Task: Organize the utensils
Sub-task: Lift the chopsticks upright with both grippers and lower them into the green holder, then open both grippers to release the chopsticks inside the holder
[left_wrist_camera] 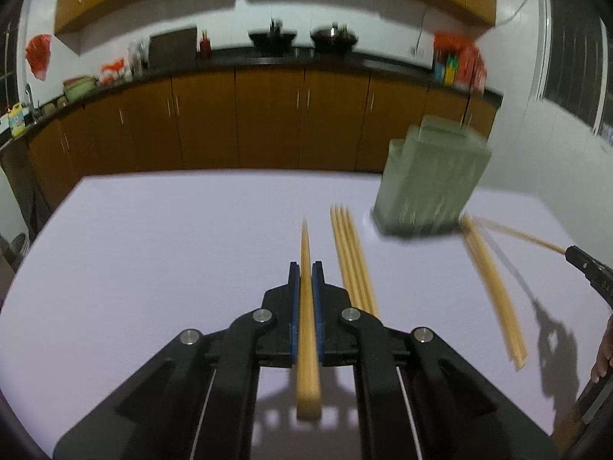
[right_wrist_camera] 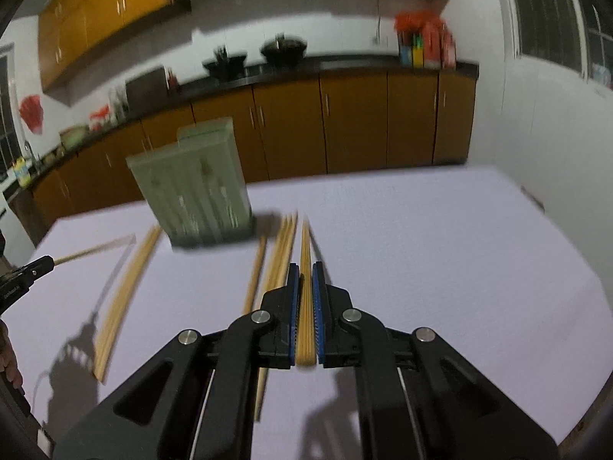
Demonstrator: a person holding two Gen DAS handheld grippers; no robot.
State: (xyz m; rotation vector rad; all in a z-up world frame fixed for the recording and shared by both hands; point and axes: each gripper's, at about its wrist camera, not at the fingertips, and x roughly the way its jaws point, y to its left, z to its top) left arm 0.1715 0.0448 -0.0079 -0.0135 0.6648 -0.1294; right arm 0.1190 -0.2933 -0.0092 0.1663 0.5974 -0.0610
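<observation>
Left wrist view: the left tool [left_wrist_camera: 305,268], angled down over the pale bench [left_wrist_camera: 153,237], is clamped on a pair of wooden chopsticks [left_wrist_camera: 306,329] whose long axis runs 6 to 12 o'clock, tips toward 12, clear of the surface. Just beside it at 1 o'clock a row of loose chopsticks [left_wrist_camera: 352,260] lies flat, pointing much the same way. A grey-green utensil holder [left_wrist_camera: 429,188] stands upright at 2 o'clock, blurred. Another bundle of chopsticks [left_wrist_camera: 494,291] lies at 3 o'clock beside the holder's base. At the right edge the right tool [left_wrist_camera: 574,255] shows, gripping a chopstick that points toward 10 o'clock, with fingers [left_wrist_camera: 603,356] of a hand below it.

Right wrist view: the right tool [right_wrist_camera: 305,268] is closed on chopsticks [right_wrist_camera: 305,318] aligned 6 to 12 o'clock. The holder [right_wrist_camera: 195,188] now stands at 10 o'clock. Only here, a single chopstick [right_wrist_camera: 257,276] lies apart at 11 o'clock. The left tool [right_wrist_camera: 46,261] enters at 9 o'clock.
</observation>
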